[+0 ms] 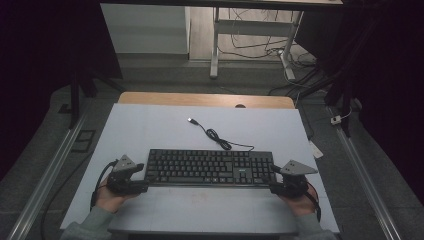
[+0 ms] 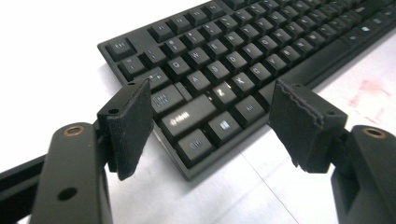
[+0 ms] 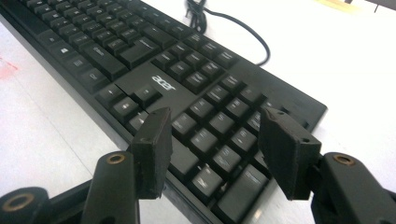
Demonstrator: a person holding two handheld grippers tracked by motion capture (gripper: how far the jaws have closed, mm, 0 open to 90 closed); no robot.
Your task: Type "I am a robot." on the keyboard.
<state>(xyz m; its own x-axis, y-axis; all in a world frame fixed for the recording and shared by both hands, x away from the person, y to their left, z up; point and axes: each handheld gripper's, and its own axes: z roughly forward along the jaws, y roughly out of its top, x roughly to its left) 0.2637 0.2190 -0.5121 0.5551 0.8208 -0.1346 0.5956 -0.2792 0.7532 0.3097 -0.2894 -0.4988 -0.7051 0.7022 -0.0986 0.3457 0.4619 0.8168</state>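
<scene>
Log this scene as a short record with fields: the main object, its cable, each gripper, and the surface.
object: black keyboard, lying flat, long side across the table
cable: keyboard cable, loosely coiled behind the keyboard, plug end free on the mat
left gripper: at the keyboard's left end, jaws open with the near left corner between them, pads not pressing
right gripper: at the keyboard's right end, jaws open above the number pad corner
surface: white mat on a wooden table
</scene>
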